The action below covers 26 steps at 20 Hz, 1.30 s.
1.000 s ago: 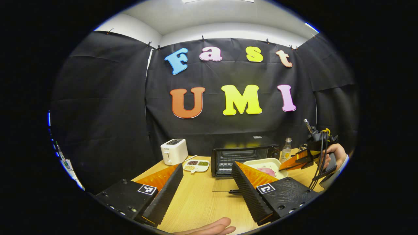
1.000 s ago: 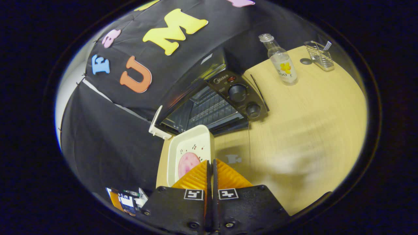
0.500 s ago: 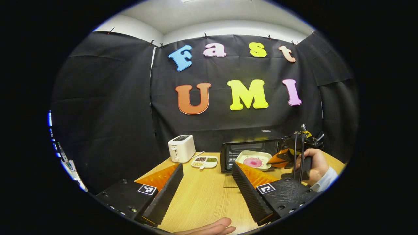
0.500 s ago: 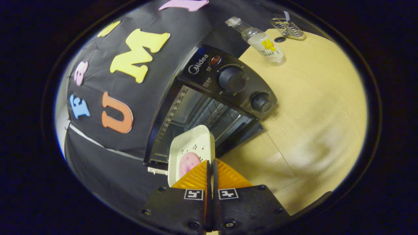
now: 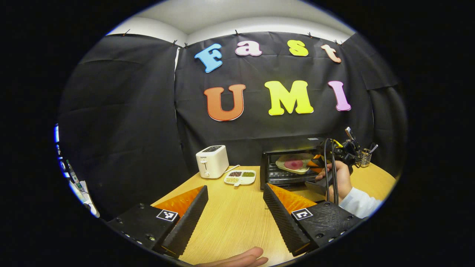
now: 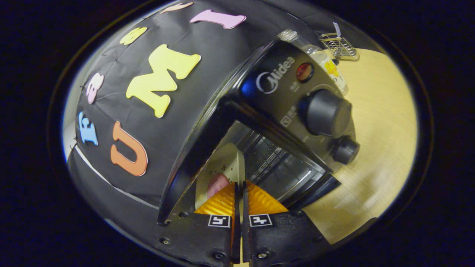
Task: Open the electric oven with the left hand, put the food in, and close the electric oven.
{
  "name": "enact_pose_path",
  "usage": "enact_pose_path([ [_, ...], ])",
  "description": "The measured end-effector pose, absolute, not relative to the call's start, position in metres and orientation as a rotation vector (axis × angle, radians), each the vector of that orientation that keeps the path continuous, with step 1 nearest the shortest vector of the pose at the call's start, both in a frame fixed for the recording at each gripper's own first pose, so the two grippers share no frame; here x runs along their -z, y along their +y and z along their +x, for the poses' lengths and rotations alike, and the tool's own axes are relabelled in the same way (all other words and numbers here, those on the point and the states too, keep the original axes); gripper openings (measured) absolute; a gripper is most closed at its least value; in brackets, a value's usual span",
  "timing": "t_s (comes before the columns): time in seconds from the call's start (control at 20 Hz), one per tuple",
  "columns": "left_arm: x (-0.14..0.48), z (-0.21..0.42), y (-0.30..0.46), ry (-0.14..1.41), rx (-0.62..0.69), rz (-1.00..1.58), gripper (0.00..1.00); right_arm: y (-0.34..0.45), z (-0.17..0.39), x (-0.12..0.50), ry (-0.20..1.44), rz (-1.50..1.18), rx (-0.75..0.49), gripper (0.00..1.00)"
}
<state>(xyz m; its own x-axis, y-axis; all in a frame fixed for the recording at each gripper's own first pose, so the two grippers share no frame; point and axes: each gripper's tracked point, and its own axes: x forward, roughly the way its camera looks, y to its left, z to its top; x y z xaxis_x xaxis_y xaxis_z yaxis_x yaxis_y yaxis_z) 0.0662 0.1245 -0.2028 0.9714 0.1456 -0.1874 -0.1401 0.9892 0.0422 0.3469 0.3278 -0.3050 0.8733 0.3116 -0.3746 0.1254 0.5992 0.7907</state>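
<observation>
Right gripper (image 6: 239, 193) clenched on the near rim of the tray (image 6: 226, 167), fingers pinched tight with the rim between them. The tray carries a pink round of food (image 6: 217, 182) and sits partway inside the oven (image 6: 282, 122) mouth, tilted in the right gripper view. In the left gripper view the tray (image 5: 293, 164) hangs in the oven (image 5: 287, 168) opening, held by the right gripper (image 5: 315, 163) with a hand (image 5: 339, 178) behind it.

Left gripper (image 5: 235, 207) is released — fingers wide apart, nothing between them, low over the table (image 5: 230, 218), well apart from the oven.

Handling, my guess: the tray looks rigid and light, glazed or enamelled so likely slippery; a one-edge pinch lets it sag, so keep it level or the food slides. The rim is the only sensible hold. The oven door, probably glass, is best taken at its edge or handle for closing.

Writing: "Midea" on the oven panel; other panel marks too small to read. Toaster (image 5: 211, 160) has a small unreadable mark. Bottle (image 6: 326, 63) label partly hidden.
</observation>
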Motion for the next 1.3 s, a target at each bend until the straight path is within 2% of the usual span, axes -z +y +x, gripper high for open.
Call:
enact_pose_path([
  [0.25, 0.206, 0.079, 0.110, 0.193, -0.137, 0.039, 0.95, 0.321, 0.361, 0.299, 0.439, 0.868, -0.116, 0.07],
  [0.3, 0.205, 0.080, 0.107, 0.198, -0.133, 0.043, 0.95, 0.321, 0.362, 0.300, 0.439, 0.844, -0.111, 0.03],
  [0.35, 0.204, 0.080, 0.104, 0.199, -0.128, 0.046, 0.95, 0.314, 0.360, 0.303, 0.443, 0.797, -0.086, 0.06],
  [0.45, 0.197, 0.076, 0.100, 0.188, -0.122, 0.051, 0.95, 0.320, 0.354, 0.297, 0.407, 0.763, -0.128, 0.16],
  [0.5, 0.194, 0.074, 0.097, 0.182, -0.119, 0.050, 0.95, 0.321, 0.346, 0.295, 0.404, 0.731, -0.132, 0.31],
  [0.6, 0.187, 0.067, 0.094, 0.173, -0.113, 0.040, 0.95, 0.320, 0.331, 0.296, 0.404, 0.694, -0.142, 0.35],
  [0.65, 0.184, 0.063, 0.093, 0.171, -0.110, 0.034, 0.95, 0.319, 0.323, 0.296, 0.407, 0.683, -0.151, 0.29],
  [0.7, 0.182, 0.059, 0.093, 0.168, -0.108, 0.029, 0.95, 0.317, 0.314, 0.296, 0.412, 0.673, -0.160, 0.37],
  [0.75, 0.180, 0.055, 0.093, 0.167, -0.107, 0.024, 0.95, 0.315, 0.304, 0.293, 0.411, 0.653, -0.164, 0.34],
  [1.05, 0.168, 0.042, 0.091, 0.137, -0.104, -0.002, 0.95, 0.288, 0.247, 0.271, 0.363, 0.531, -0.200, 0.52],
  [1.15, 0.174, 0.041, 0.085, 0.149, -0.092, -0.013, 0.95, 0.271, 0.227, 0.254, 0.332, 0.525, -0.196, 0.63],
  [1.2, 0.176, 0.039, 0.085, 0.154, -0.089, -0.015, 0.95, 0.261, 0.219, 0.244, 0.313, 0.511, -0.191, 0.75],
  [1.3, 0.180, 0.038, 0.083, 0.160, -0.082, -0.012, 0.95, 0.247, 0.200, 0.228, 0.267, 0.481, -0.212, 0.89],
])
